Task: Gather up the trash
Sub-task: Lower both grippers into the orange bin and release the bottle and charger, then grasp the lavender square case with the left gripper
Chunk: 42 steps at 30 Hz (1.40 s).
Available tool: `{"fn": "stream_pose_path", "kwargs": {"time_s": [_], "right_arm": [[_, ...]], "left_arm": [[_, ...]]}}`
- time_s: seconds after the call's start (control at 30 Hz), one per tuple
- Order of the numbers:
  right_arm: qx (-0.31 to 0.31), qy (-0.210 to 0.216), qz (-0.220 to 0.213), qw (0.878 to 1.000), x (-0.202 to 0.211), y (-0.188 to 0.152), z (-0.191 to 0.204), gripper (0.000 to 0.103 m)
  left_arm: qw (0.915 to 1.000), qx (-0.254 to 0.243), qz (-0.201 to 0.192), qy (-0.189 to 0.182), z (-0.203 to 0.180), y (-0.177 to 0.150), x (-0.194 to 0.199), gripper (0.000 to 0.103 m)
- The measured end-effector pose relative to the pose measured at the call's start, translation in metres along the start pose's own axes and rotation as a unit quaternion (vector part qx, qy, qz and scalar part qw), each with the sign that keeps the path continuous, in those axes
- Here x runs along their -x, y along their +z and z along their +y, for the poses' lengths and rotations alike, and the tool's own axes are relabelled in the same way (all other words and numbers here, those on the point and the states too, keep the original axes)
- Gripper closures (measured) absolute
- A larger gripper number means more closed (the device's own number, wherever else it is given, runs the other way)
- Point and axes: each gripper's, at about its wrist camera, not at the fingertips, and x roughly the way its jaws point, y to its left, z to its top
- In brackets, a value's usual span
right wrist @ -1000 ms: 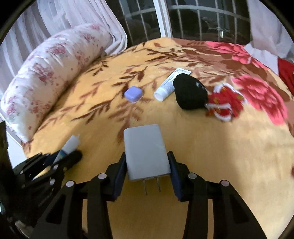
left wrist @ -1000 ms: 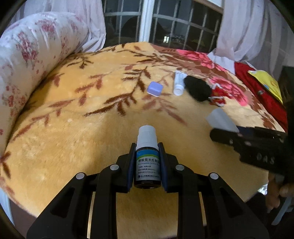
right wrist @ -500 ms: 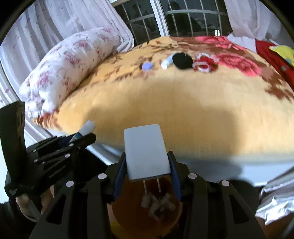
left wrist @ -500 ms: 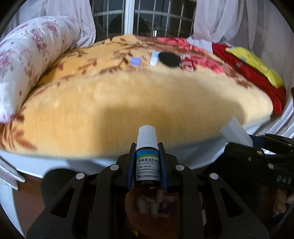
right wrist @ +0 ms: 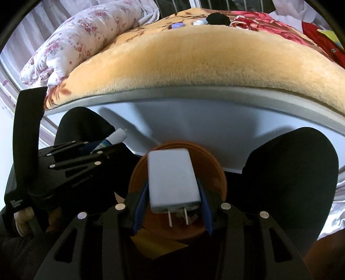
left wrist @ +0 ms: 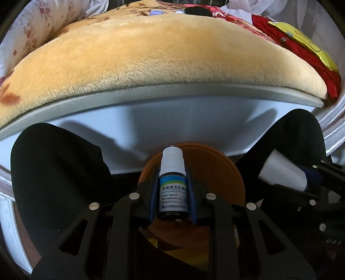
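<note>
My left gripper (left wrist: 172, 191) is shut on a small dark dropper bottle (left wrist: 173, 185) with a white cap and a blue-green label. It holds the bottle over an orange round bin (left wrist: 222, 170) on the floor. My right gripper (right wrist: 172, 193) is shut on a white plug charger (right wrist: 172, 178) with two prongs, above the same bin (right wrist: 211, 163). The charger also shows at the right of the left wrist view (left wrist: 280, 172). The bottle shows at the left of the right wrist view (right wrist: 114, 137).
The bed with its yellow plush blanket (left wrist: 163, 53) rises just beyond the bin, its white side panel (left wrist: 172, 120) close. A person's dark-clothed knees (left wrist: 54, 168) flank the bin. A lilac box (right wrist: 177, 25), a white tube (right wrist: 199, 22) and a black pouch (right wrist: 217, 18) lie far back.
Both grippers have dropped from above the bed to below its edge, down to the orange bin between the knees. Each still holds its object.
</note>
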Motion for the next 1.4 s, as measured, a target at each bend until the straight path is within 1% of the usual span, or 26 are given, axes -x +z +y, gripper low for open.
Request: {"fn": "stream_pose_path", "kwargs": {"time_s": [0.07, 0.1, 0.27, 0.33, 0.4, 0.5, 0.63, 0.67, 0.7, 0.73, 0.8, 0.87, 0.93, 0.97, 1.03, 1.1, 1.13, 1.2, 1.27, 1.3, 1.33, 1.37, 1.4], "right_arm": [[-0.005, 0.002, 0.006, 1.000, -0.003, 0.000, -0.002, 0.069], [-0.008, 0.004, 0.012, 1.000, -0.006, 0.002, -0.004, 0.079], [-0.035, 0.020, 0.036, 0.999, -0.022, 0.001, -0.014, 0.079], [-0.038, 0.020, 0.041, 0.998, -0.026, 0.002, -0.014, 0.077], [-0.040, 0.019, 0.036, 0.998, -0.025, 0.003, -0.015, 0.076], [-0.041, 0.016, 0.026, 0.999, -0.021, 0.003, -0.017, 0.061], [-0.045, 0.017, 0.023, 0.999, -0.019, 0.003, -0.020, 0.061], [-0.046, 0.016, 0.020, 0.999, -0.017, 0.002, -0.020, 0.061], [-0.047, 0.015, 0.018, 0.999, -0.016, 0.003, -0.021, 0.061], [-0.048, 0.014, 0.016, 0.999, -0.015, 0.003, -0.021, 0.061], [-0.047, 0.011, 0.008, 0.999, -0.010, 0.006, -0.023, 0.061], [-0.041, 0.009, -0.004, 0.999, 0.000, 0.012, -0.023, 0.061], [-0.027, 0.006, -0.017, 0.999, 0.013, 0.024, -0.024, 0.059], [-0.018, 0.003, -0.028, 0.999, 0.021, 0.032, -0.027, 0.058], [-0.009, -0.005, -0.045, 0.999, 0.031, 0.047, -0.030, 0.053], [-0.004, -0.009, -0.063, 0.998, 0.038, 0.065, -0.034, 0.052], [-0.004, -0.010, -0.071, 0.997, 0.041, 0.072, -0.037, 0.052], [-0.009, -0.006, -0.080, 0.997, 0.043, 0.081, -0.044, 0.052], [-0.021, 0.004, -0.087, 0.996, 0.042, 0.088, -0.050, 0.052], [-0.025, 0.008, -0.088, 0.996, 0.040, 0.091, -0.050, 0.052], [-0.029, 0.013, -0.088, 0.996, 0.039, 0.092, -0.051, 0.052], [-0.033, 0.017, -0.087, 0.996, 0.036, 0.091, -0.052, 0.051], [-0.035, 0.019, -0.085, 0.996, 0.035, 0.091, -0.053, 0.050]], "left_arm": [[1.0000, 0.002, 0.004, 0.000, 0.001, -0.001, -0.002, 0.080], [1.0000, 0.003, 0.007, 0.000, 0.002, -0.001, -0.004, 0.080], [0.9998, 0.010, 0.019, 0.000, 0.004, 0.000, -0.013, 0.080], [0.9996, 0.009, 0.025, 0.000, 0.004, 0.001, -0.017, 0.080], [0.9996, 0.005, 0.028, 0.003, 0.002, 0.004, -0.019, 0.080], [0.9993, -0.002, 0.036, 0.009, -0.001, 0.006, -0.024, 0.078], [0.9989, -0.003, 0.045, 0.013, -0.001, 0.006, -0.026, 0.071], [0.9989, -0.002, 0.044, 0.014, 0.000, 0.004, -0.026, 0.068], [0.9990, -0.002, 0.041, 0.016, 0.000, 0.004, -0.024, 0.061], [0.9991, -0.003, 0.038, 0.019, 0.000, 0.005, -0.022, 0.058], [0.9994, -0.004, 0.027, 0.022, 0.002, 0.007, -0.014, 0.057], [0.9995, -0.014, 0.004, 0.027, 0.002, 0.014, -0.001, 0.056], [0.9991, -0.019, -0.026, 0.029, 0.005, 0.029, 0.018, 0.053], [0.9989, -0.018, -0.036, 0.025, 0.007, 0.036, 0.025, 0.049], [0.9980, -0.006, -0.061, 0.010, 0.015, 0.061, 0.043, 0.042], [0.9962, 0.014, -0.086, -0.003, 0.026, 0.093, 0.055, 0.037], [0.9952, 0.022, -0.096, -0.003, 0.030, 0.111, 0.058, 0.036], [0.9934, 0.030, -0.111, -0.001, 0.036, 0.143, 0.054, 0.032], [0.9916, 0.036, -0.123, 0.019, 0.037, 0.173, 0.046, 0.028], [0.9910, 0.038, -0.126, 0.026, 0.038, 0.196, 0.036, 0.027], [0.9911, 0.037, -0.125, 0.028, 0.038, 0.208, 0.031, 0.027], [0.9918, 0.034, -0.119, 0.032, 0.037, 0.229, 0.016, 0.027], [0.9925, 0.031, -0.114, 0.033, 0.038, 0.239, 0.006, 0.027]]}}
